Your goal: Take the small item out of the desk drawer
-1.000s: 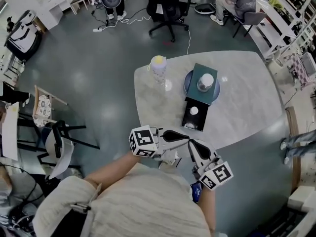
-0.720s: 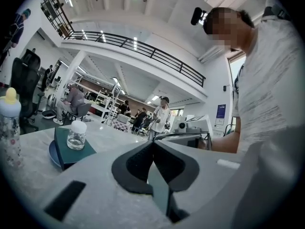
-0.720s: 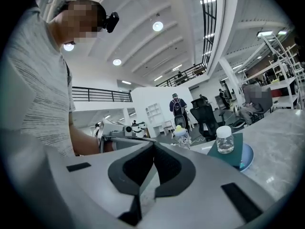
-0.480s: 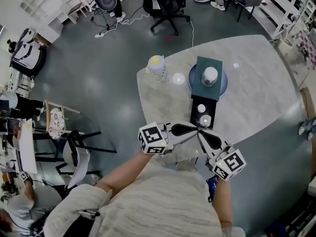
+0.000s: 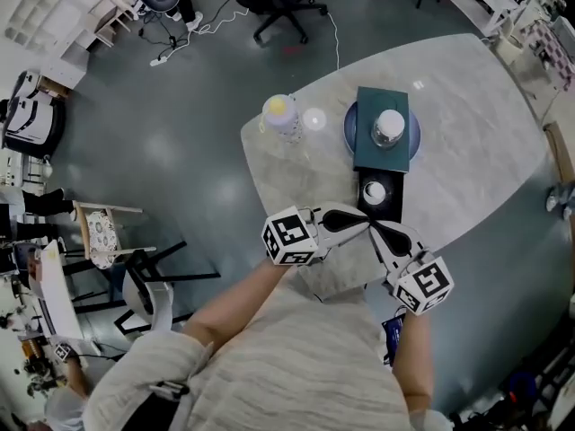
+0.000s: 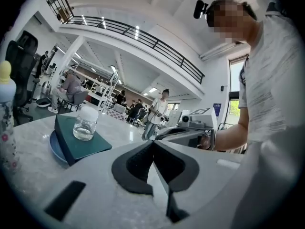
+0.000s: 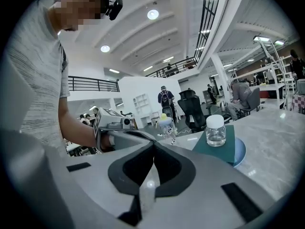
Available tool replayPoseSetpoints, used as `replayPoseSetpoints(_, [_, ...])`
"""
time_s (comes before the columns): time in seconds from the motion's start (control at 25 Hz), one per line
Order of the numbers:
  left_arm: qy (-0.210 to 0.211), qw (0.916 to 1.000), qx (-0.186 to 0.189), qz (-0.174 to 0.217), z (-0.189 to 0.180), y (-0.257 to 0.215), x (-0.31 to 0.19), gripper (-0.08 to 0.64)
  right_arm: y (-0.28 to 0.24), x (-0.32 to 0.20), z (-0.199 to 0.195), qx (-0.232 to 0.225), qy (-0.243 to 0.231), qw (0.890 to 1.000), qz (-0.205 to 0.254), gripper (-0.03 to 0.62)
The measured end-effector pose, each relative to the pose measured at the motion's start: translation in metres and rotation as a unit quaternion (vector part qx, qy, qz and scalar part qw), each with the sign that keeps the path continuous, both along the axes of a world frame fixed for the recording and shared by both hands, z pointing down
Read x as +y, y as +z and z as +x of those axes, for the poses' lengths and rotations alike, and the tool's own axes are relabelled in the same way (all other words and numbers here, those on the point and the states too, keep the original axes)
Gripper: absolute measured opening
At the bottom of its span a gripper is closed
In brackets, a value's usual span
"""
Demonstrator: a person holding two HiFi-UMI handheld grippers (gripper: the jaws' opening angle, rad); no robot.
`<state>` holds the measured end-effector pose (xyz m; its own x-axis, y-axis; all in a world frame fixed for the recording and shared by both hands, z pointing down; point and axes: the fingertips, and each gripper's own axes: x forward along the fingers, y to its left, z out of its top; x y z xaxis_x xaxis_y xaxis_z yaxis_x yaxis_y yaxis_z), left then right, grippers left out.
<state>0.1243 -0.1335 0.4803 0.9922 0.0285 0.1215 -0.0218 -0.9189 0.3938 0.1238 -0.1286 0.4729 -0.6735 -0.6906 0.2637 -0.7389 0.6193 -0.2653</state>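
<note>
A dark green drawer box (image 5: 384,137) stands on a blue plate (image 5: 349,133) with a glass jar (image 5: 390,126) on top. Its black drawer (image 5: 388,208) is pulled out toward me, and a small white round item (image 5: 375,192) lies inside. My left gripper (image 5: 362,224) and right gripper (image 5: 376,233) are both shut and empty. Their tips nearly meet just in front of the drawer's near end. In the left gripper view the jar (image 6: 86,123) sits on the box (image 6: 78,142) beyond the left gripper (image 6: 153,145). The right gripper (image 7: 154,146) faces the jar (image 7: 215,130).
A baby bottle with a yellow top (image 5: 279,115) and a small clear cup (image 5: 314,118) stand at the far left of the marble table (image 5: 467,151). Office chairs and people are in the room beyond. The table's near edge is under my grippers.
Both grippers, still shut and tip to tip, have come forward over the table edge toward the open drawer. The head view has shifted, so the table sits closer.
</note>
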Motion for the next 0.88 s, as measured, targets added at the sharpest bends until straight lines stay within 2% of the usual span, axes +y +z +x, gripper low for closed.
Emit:
replayPoseSetpoints(0.4, [0.028, 0.9987, -0.032, -0.030, 0.005, 0.045, -0.028, 0.015, 0.044, -0.030, 0.003, 0.063, 0.023, 0.997, -0.045, 0.011])
replayPoseSetpoints(0.64, [0.013, 0.9968, -0.036, -0.070, 0.009, 0.070, -0.043, 0.015, 0.069, -0.046, 0.016, 0.072, 0.063, 0.993, -0.065, 0.011])
replayPoseSetpoints(0.88, [0.005, 0.9953, -0.050, -0.083, 0.000, 0.085, -0.046, 0.015, 0.084, -0.057, 0.028, 0.121, 0.077, 0.987, -0.074, 0.011])
